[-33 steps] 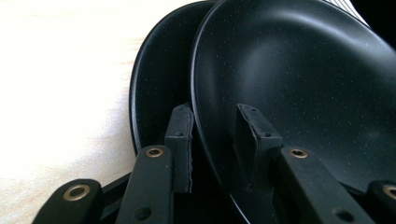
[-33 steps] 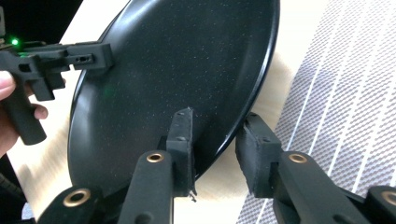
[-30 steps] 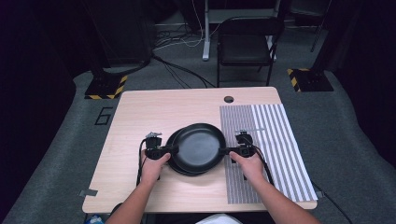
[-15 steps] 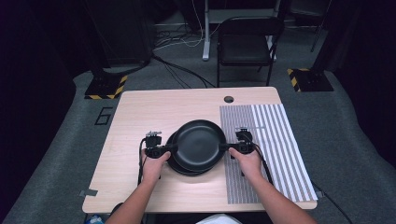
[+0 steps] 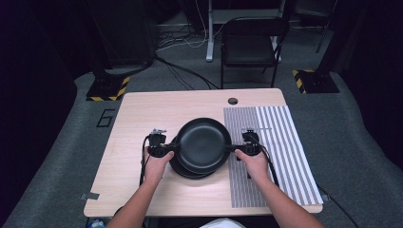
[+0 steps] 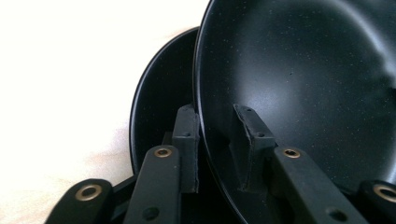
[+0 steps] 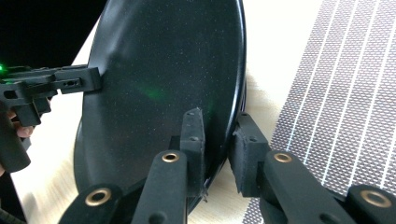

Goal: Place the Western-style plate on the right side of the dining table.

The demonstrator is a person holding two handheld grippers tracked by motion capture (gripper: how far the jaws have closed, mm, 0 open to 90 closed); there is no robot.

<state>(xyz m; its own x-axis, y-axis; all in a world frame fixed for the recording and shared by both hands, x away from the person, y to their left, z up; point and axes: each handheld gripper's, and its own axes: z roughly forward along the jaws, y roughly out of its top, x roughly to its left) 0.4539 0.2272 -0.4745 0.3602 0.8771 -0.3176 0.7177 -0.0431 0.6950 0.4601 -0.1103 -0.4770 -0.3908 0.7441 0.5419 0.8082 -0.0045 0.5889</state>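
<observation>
Since the earlier frames, top black plate (image 5: pixel 203 144) had come up off the plate beneath (image 5: pixel 187 170) & shifted a bit toward far side; hands barely moved. Both sets of jaws had just been closing, w/ the top plate's rim between them.

Top plate sat mid-table, held at left & right edges. Left gripper (image 5: pixel 167 151) had its pads clamped on the left rim, one pad inside the dish, one under it (image 6: pixel 187 140). Right gripper (image 5: pixel 237 149) was pinched on the right rim the same way (image 7: pixel 194 135).

Lower plate: mostly hidden under the top one; just a dark crescent showed at near-left in high view, and a slice of rim (image 6: pixel 154 98) in left gripper view. Couldn't tell whether the two plates still touched anywhere.

Wooden table (image 5: pixel 142 114) was blown out white in left gripper view, so no grain visible there. Striped mat (image 5: pixel 280 142) lay on table's right part, its left edge partly covered by plate & right hand (image 5: pixel 254 164). Left hand (image 5: pixel 154 166) was near the left gripper. Chair (image 5: pixel 252 47) stood beyond far edge; room around it was too dark to read.
</observation>
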